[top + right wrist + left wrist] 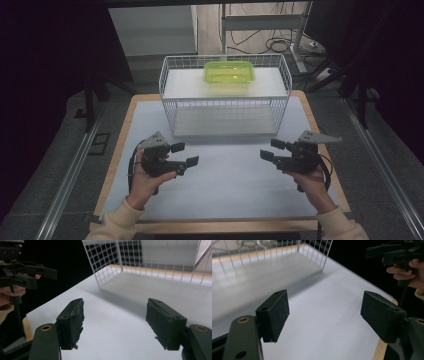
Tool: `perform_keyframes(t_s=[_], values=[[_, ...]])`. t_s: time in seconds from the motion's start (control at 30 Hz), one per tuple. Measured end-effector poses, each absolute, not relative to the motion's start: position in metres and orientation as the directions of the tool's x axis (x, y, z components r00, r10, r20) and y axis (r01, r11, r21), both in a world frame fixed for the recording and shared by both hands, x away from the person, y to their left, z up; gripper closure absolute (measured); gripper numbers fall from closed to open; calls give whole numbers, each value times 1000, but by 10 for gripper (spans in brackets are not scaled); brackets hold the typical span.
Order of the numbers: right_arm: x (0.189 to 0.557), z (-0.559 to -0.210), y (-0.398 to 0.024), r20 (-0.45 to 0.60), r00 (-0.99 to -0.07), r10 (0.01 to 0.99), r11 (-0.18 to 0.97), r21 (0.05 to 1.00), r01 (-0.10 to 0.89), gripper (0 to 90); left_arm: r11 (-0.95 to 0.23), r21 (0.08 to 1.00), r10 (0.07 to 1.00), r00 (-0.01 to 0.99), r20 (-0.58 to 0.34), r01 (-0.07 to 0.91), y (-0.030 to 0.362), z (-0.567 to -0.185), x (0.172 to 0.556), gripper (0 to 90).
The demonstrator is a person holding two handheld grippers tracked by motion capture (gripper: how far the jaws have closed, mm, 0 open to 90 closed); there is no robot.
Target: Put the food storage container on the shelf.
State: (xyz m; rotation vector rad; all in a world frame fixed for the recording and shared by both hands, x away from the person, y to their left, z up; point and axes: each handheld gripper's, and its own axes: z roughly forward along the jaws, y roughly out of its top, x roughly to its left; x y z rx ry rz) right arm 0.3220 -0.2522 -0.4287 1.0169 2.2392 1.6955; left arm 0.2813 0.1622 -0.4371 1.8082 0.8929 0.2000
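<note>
Green translucent plastic box (228,73), rectangular with rounded corners and a lid, is seen already seated at the back of the white wire basket (170,102), so placement is judged done and little or nothing is left. Left gripper (181,154) and right gripper (273,149) are held low over the smooth white mat (225,180), well apart from the basket, jaws spread wide, nothing between the matte black pads (72,322).

Cables (272,42) on floor behind table (120,145).
</note>
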Motion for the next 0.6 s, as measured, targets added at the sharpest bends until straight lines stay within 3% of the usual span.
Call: perform_keyframes(t_s=[0.2, 0.43, 0.6], values=[[314, -456, -254, 246, -751, 613, 198, 872, 448, 307, -176, 846, 663, 696, -277, 504, 162, -453, 276, 226], [311, -463, -254, 208, -751, 626, 177, 901, 397, 294, -201, 829, 661, 697, -278, 522, 157, -463, 277, 227], [308, -473, -249, 125, -759, 639, 229, 911, 343, 235, -203, 823, 671, 688, -278, 531, 159, -470, 278, 227]])
